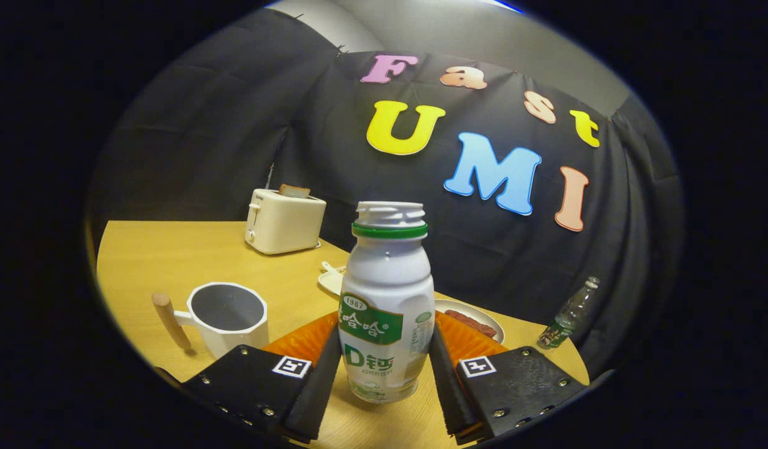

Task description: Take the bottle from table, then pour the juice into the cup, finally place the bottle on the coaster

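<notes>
The bottle (387, 305) stands upright between the two fingers of the gripper (384, 374), its long axis vertical, its open threaded neck with the green ring on top and no cap on it. Its base looks to be at or just above the table (171, 255); I cannot tell whether it is resting or lifted. The fingers flank the lower body on either side, closed in far enough to sit against its sides; they appear to press on it, so I judge the grip made (the contact itself is partly hidden by the bottle's curve).

Just behind the bottle lies the orange coaster (302, 340), showing on both sides of it. The cup (224, 315), white with a wooden handle, stands to the left of the left finger and a little ahead, empty as far as its dark inside shows. So the pour calls for carrying the bottle left and tipping its neck leftward over the cup's rim.

Further off: a plate (477, 318) with something reddish to the right, a toaster (284, 219) at the back, and a small clear bottle (571, 315) far right.
</notes>
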